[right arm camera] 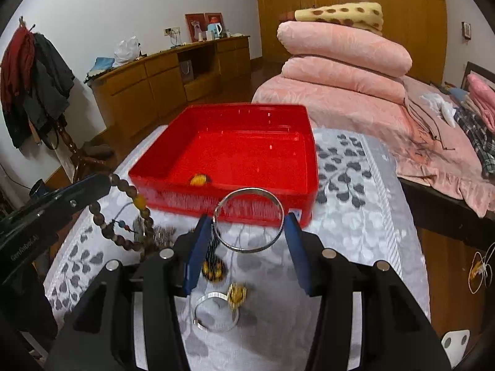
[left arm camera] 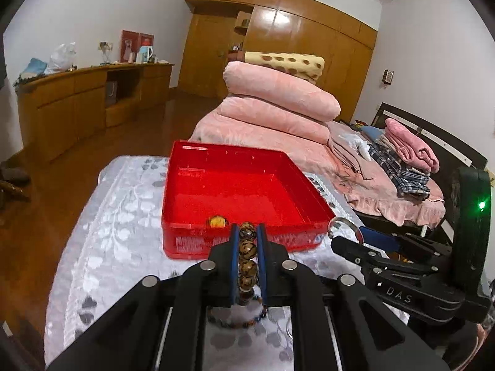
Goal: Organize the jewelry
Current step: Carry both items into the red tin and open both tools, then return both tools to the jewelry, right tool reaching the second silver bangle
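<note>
A red plastic tray (left arm camera: 188, 182) (right arm camera: 311, 160) sits on the patterned table, with one amber bead piece (left arm camera: 216, 221) (right arm camera: 199, 180) inside near its front wall. My left gripper (left arm camera: 247, 232) is shut on a brown beaded bracelet (left arm camera: 247, 247), held just before the tray's front edge; the bracelet also shows hanging in the right wrist view (right arm camera: 123, 213). My right gripper (right arm camera: 247, 228) is shut on a silver bangle (right arm camera: 247, 219), held above the table near the tray's front right corner. A second silver bangle (right arm camera: 215, 310), a gold ring (right arm camera: 236, 293) and a dark pendant (right arm camera: 212, 267) lie on the cloth below.
The table has a grey leaf-pattern cloth (right arm camera: 349, 191). A bed with stacked pink quilts (left arm camera: 278, 99) stands to the right, close to the table edge. A wooden sideboard (left arm camera: 77, 102) and a coat stand (right arm camera: 37, 71) are on the left.
</note>
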{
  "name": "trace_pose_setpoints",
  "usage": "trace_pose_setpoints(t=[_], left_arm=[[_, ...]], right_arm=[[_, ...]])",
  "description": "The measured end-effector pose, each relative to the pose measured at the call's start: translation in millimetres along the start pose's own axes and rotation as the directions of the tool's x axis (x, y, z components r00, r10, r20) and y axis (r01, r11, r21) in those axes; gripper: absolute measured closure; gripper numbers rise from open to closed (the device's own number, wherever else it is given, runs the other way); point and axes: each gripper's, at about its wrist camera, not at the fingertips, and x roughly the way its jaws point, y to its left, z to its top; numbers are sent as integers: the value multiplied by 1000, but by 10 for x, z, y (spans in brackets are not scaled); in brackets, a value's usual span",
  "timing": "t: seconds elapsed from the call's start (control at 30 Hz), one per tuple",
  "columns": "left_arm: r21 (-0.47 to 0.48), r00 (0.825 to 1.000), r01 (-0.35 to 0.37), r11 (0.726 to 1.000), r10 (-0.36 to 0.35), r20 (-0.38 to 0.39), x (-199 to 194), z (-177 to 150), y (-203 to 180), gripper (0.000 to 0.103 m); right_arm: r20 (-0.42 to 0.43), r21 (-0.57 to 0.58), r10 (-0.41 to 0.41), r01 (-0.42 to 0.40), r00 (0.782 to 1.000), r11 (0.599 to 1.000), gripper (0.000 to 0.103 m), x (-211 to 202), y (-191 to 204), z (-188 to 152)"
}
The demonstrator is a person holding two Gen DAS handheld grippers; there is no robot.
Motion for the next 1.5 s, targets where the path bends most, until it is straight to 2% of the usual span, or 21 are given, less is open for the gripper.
trace_pose_setpoints(t=[0.53, 0.77, 1.17, 1.2, 1.23, 1.3, 1.37, 1.43, 1.5], left_arm=[[7, 997, -62, 998, 62, 43, 502, 609, 63, 92], [13, 994, -101, 995, 102, -29, 898, 594, 132, 92], [31, 976, -177, 984, 180, -125, 1323, 490, 262, 92], [29, 974, -179, 983, 181, -138, 1348, 486, 272, 92], [22, 972, -180, 983, 181, -148, 1363, 481, 284, 92], [9, 972, -174, 985, 173, -157, 1359, 474, 312, 86], [10, 974, -174, 985, 174, -145, 1305, 485, 313, 68], [12, 977, -181, 983, 181, -110, 1168, 498, 322, 57], [8, 979, -190, 982, 190, -77, 1012, 496, 345, 42]], right_arm=[[18, -5, -8, 8, 1000, 1000, 56, 384, -83, 625], [-16, 0, -29, 29, 999, 1000, 56, 685, -128, 762], [-90, 1, -54, 54, 994, 999, 55, 1066, -162, 717], [-94, -2, -57, 57, 994, 998, 54, 1081, -161, 717], [-98, -12, -66, 65, 993, 998, 46, 1100, -151, 713], [-82, -11, -86, 85, 993, 996, 32, 1085, -155, 706], [-61, -9, -83, 83, 995, 997, 33, 1026, -170, 702], [-39, 7, -80, 80, 996, 997, 33, 939, -214, 701], [-16, 21, -75, 75, 997, 997, 32, 824, -262, 676]])
